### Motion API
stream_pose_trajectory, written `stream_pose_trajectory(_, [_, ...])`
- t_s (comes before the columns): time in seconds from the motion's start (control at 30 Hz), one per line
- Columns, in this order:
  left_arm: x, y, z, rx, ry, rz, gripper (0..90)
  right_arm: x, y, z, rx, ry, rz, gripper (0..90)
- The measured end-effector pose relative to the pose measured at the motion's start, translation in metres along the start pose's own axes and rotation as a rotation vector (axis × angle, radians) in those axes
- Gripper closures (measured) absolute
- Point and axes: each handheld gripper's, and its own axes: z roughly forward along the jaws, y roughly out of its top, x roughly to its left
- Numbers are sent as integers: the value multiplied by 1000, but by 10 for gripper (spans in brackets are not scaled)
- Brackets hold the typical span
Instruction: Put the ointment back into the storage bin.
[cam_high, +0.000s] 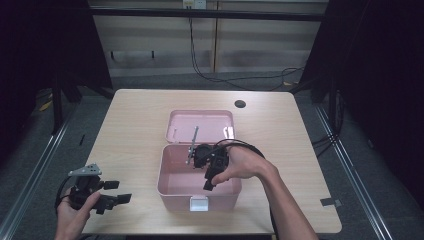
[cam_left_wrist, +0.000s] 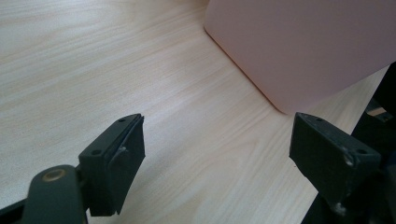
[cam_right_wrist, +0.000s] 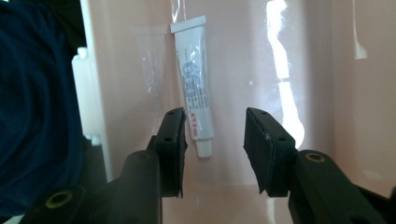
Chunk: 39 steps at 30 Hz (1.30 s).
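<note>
An open pink box (cam_high: 165, 172) stands at the middle of the table, its lid (cam_high: 200, 125) laid back behind it. My right gripper (cam_high: 209, 184) reaches down into the box. In the right gripper view its jaws (cam_right_wrist: 215, 135) stand open with nothing between them. A white tube (cam_right_wrist: 194, 84) lies on the pink floor (cam_right_wrist: 247, 56) just beyond the left jaw, cap end toward me. My left gripper (cam_high: 120, 191) is held low at the table's front left, open and empty (cam_left_wrist: 217, 144), with the box's outer wall (cam_left_wrist: 303, 42) ahead to its right.
A white latch (cam_high: 199, 203) sits on the box's front wall, and it also appears in the right gripper view (cam_right_wrist: 88, 93). Near the far right edge the tabletop has a round hole (cam_high: 240, 104). Bare wood (cam_left_wrist: 116, 60) lies between my left gripper and the box.
</note>
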Motion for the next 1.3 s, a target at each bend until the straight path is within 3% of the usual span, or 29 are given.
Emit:
stream_pose_trajectory(0.4, [0, 0, 0, 0, -1, -1, 181, 1, -7, -19, -9, -29, 20, 598])
stream_pose_trajectory(0.5, [0, 0, 0, 0, 2, -5, 181, 2, -16, -31, -29, -46, 31, 598])
stream_pose_trajectory(0.83, [0, 0, 0, -4, 0, -8, 181, 2, -32, -49, -75, -87, 63, 566])
stream_pose_trajectory(1.3, [0, -1, -1, -7, 3, -10, 181, 5, -64, -70, -98, -138, 122, 527])
